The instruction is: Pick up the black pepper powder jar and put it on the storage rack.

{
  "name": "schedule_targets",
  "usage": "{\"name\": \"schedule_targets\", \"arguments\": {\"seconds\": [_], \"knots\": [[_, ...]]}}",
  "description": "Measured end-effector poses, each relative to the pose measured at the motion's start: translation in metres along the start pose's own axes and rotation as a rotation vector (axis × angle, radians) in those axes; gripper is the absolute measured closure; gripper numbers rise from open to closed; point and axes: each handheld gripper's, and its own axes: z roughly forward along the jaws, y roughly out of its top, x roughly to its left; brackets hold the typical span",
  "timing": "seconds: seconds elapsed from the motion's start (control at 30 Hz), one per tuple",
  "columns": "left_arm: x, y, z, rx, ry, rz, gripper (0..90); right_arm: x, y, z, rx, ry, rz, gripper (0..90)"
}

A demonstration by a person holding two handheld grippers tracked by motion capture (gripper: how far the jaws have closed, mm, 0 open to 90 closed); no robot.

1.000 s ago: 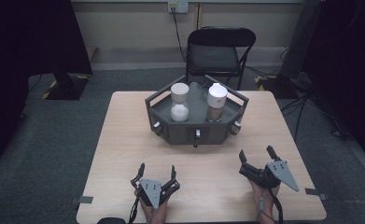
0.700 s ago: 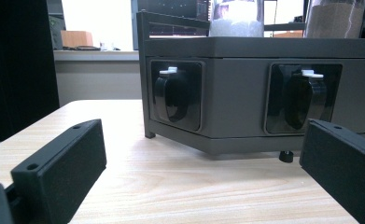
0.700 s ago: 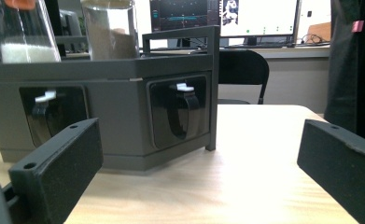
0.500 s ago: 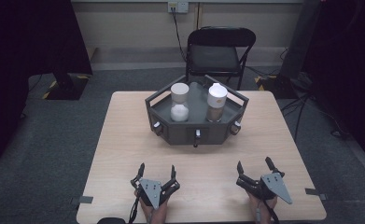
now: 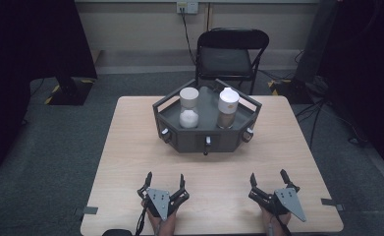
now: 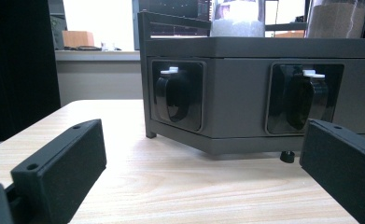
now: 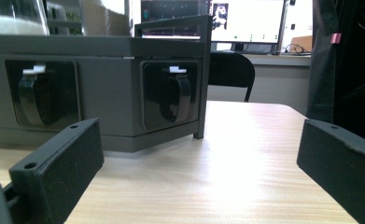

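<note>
Two grippers at rest on the near edge of the table (image 5: 130, 147), both with jaws wide apart and holding nothing: left gripper (image 5: 164, 182), right gripper (image 5: 268, 179). Well apart from each other, and well apart from the dark six-sided tray (image 5: 206, 140) in the middle of the table.

Probably the very start of the work, with nothing yet touched. Best to choose one target first: white-capped jar of white grains (image 5: 189, 107) on the left side of the tray, white-capped jar of brown grains (image 5: 227, 107) on its right side, both upright. Advisable to send each gripper to the jar on its own side, to come over the raised rail (image 5: 170, 101) and not through it, and to close on the body under the cap, keeping the jar upright. Also possible targets: black knobs with white marks in the tray's front faces, seen close in the left gripper view (image 6: 173, 95) and right gripper view (image 7: 178, 95).

Pale wood surface, smooth, bare around the tray. Beyond, grey carpet (image 5: 57, 147), black folding chair (image 5: 231, 54) behind the table, wall socket (image 5: 187, 7) with a cable hanging down.
</note>
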Motion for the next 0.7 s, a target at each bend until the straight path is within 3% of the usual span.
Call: {"name": "schedule_targets", "arguments": {"seconds": [0.1, 0.7], "knots": [[0.0, 0.0, 0.0, 0.0, 0.0, 0.0, 0.0, -0.0017, -0.0007, -0.0003, -0.003, -0.002, 0.021, 0.0], [0.0, 0.0, 0.0, 0.0, 0.0, 0.0, 0.0, -0.0011, 0.0002, 0.0001, 0.003, -0.003, 0.017, 0.0]]}}
